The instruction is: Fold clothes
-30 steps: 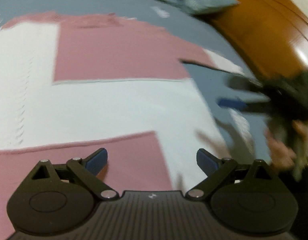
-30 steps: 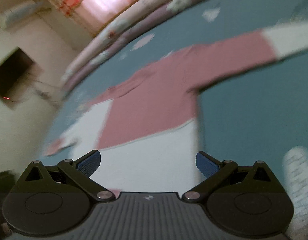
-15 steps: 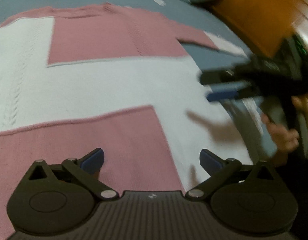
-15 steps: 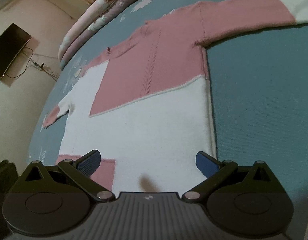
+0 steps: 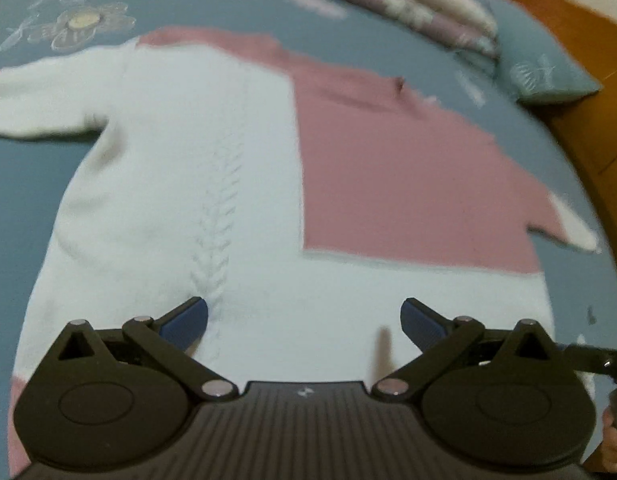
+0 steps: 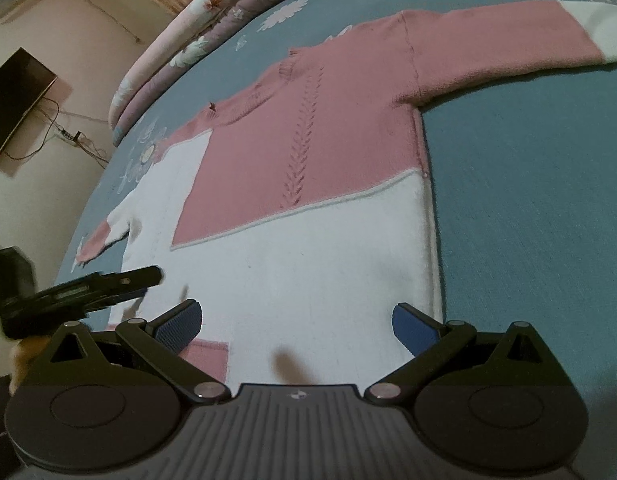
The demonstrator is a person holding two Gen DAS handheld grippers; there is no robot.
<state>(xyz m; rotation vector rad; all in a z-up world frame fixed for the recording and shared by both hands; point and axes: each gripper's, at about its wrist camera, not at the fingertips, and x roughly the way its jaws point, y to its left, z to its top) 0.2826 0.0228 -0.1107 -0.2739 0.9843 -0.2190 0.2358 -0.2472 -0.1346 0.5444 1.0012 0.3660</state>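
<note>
a pink and white knitted sweater (image 6: 308,208) lies spread flat, front up, on a blue-grey bedspread (image 6: 528,220) printed with pale flowers, both sleeves stretched out to the sides. in the right wrist view the pink chest block with its cable-stitch column sits in the upper middle, a broad white band runs across below it, and a small pink patch shows at the hem just beside the left fingertip of the right gripper (image 6: 296,322). that gripper's jaws stand wide apart with nothing between them, hovering over the white lower part of the sweater near its right side edge. the left gripper (image 5: 304,318) is also spread wide and empty; its jaws have just been opening, and only the white knit lies beneath the gap. in the left wrist view the white sleeve reaches toward the left edge and the pink panel fills the upper right, blurred. the left gripper also shows in the right wrist view as a dark shape at the left edge, over the sweater's hem corner, with part of a hand below it. a folded floral quilt (image 6: 196,28) lies along the far edge of the bed, a blue pillow (image 5: 540,68) sits by the orange wooden headboard (image 5: 580,92), and a dark screen (image 6: 16,100) hangs on the pale wall
</note>
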